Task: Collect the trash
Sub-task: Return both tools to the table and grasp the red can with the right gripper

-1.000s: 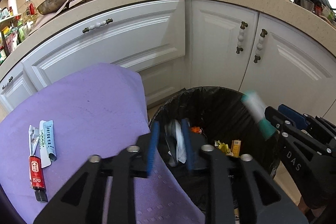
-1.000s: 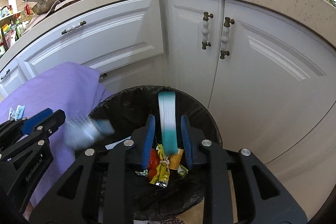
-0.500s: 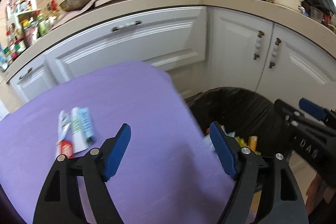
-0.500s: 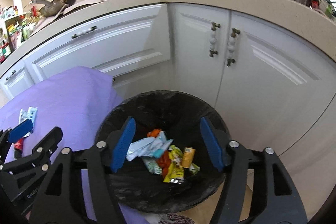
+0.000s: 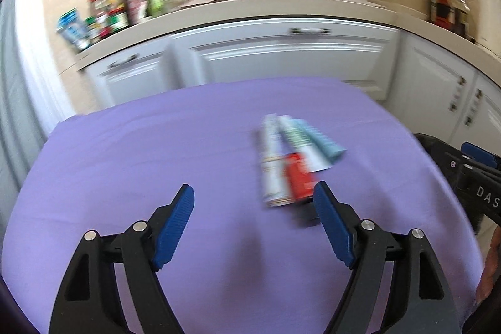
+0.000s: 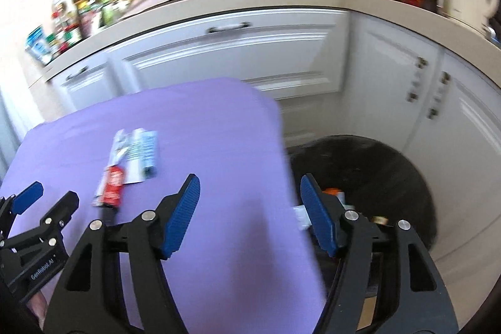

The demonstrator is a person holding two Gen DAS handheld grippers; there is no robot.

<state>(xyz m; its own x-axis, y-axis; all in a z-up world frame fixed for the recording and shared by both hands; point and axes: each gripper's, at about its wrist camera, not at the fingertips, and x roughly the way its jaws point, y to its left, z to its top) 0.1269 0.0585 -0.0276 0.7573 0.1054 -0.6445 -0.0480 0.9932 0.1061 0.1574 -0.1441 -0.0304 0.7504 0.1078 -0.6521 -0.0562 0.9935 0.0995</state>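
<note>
While nothing is gripped by either tool, the scene can be read from left to right as a reach being set up. Both pairs have just been opening, and no item is seen between their pads. The left tongs are held spread wide above the purple-covered tabletop, pointed down at a slant, presumably so that a flat packet can be straddled from above. Just ahead of their right pad, the remaining trash is found: a small cluster of packets lying flat and partly overlapped, a red packet nearest, a white strip beside it and pale blue ones behind. Blur prevents their print from being read. Further right, the right tongs are also held apart and empty, placed over the tabletop's edge, between the packets and the black-lined bin on the floor. Wrappers already dropped are seen inside the bin, so it is judged to stand close by to keep each carry short.
</note>
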